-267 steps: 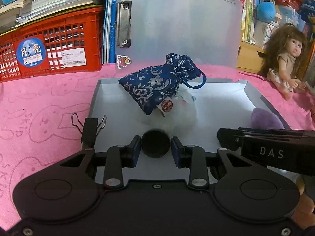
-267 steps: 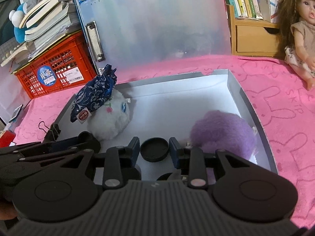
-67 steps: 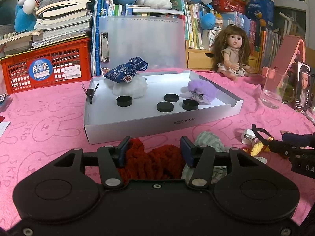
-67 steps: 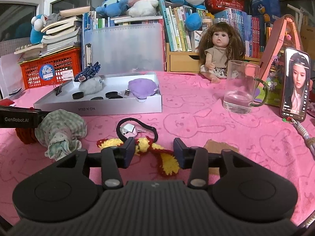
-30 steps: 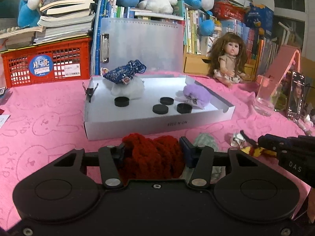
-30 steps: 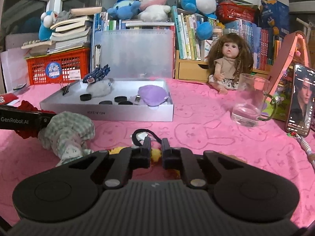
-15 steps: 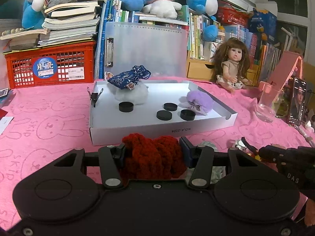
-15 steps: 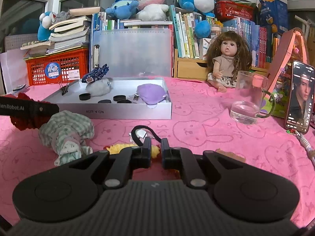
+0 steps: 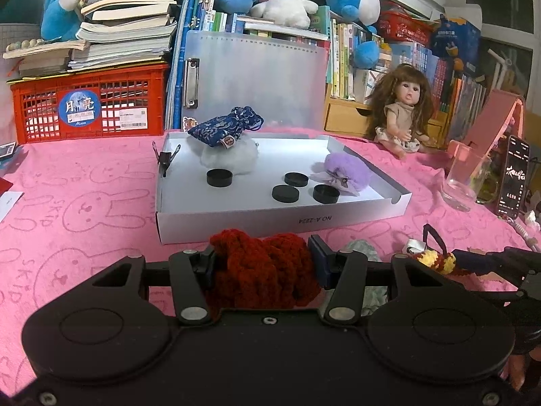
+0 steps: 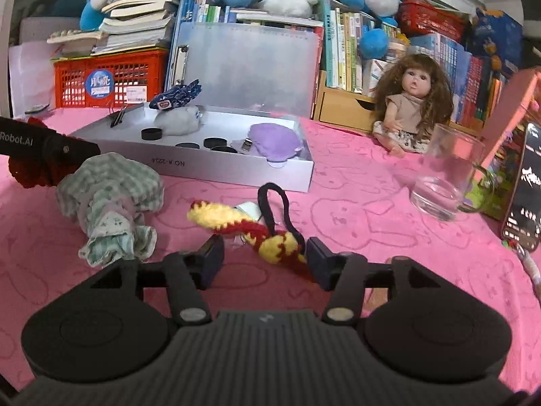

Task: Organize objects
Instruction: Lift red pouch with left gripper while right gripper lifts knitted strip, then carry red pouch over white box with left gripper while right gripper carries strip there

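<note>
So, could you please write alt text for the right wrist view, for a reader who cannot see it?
The right gripper, jaws just opened, sits around a yellow and red knitted piece lying on the pink cloth. A crumpled green checked cloth lies to its left, and a grey tray holding small items stands behind.
</note>
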Demonstrator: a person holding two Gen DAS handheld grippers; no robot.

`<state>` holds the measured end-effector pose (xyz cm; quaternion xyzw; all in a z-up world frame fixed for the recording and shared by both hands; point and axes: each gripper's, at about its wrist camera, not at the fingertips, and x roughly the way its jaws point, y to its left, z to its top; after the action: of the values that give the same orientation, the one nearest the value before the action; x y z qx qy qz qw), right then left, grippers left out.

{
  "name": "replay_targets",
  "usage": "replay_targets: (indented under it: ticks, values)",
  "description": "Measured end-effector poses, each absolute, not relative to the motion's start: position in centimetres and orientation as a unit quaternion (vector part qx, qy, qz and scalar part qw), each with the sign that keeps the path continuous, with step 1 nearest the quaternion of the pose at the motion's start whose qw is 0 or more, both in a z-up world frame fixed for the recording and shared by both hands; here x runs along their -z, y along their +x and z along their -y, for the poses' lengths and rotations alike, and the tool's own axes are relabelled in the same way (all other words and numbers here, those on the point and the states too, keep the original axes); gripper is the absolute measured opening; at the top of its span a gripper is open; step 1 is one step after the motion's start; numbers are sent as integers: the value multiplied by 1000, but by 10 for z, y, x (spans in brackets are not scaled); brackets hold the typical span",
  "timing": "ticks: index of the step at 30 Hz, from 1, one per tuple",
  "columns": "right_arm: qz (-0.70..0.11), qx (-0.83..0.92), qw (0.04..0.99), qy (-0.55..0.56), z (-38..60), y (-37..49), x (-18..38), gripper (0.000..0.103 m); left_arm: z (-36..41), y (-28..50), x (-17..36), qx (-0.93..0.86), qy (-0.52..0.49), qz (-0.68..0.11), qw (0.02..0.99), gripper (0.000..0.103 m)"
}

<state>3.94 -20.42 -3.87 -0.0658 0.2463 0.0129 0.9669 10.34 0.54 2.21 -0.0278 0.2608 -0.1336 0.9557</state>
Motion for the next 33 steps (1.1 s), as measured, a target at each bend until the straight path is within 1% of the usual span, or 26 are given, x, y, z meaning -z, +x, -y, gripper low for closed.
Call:
replay_targets:
  ticks: [2, 3, 5, 6, 11, 20, 33]
  values:
    - [-250, -13, 966, -55, 206, 41, 38, 67, -6, 103, -23, 133, -28, -260, 956, 49]
    - [-252, -14, 966, -51, 208, 42, 38, 61, -6, 103, -23, 132, -28, -260, 956, 49]
    - [-252, -10, 966, -49, 208, 41, 37, 38, -6, 103, -24, 132, -28, -259, 956, 49]
    - [-251, -2, 967, -53, 208, 40, 36, 33, -6, 104, -24, 131, -29, -259, 957, 49]
    - [-238, -1, 971, -35, 215, 36, 29, 30, -7, 105, -24, 129, -31, -259, 957, 49]
    - [-205, -6, 979, -24, 216, 34, 10, 30, -8, 112, -31, 130, -40, -254, 958, 49]
    - [-196, -29, 980, -1, 213, 57, -8, 30, -9, 134, -41, 126, -58, -248, 959, 49]
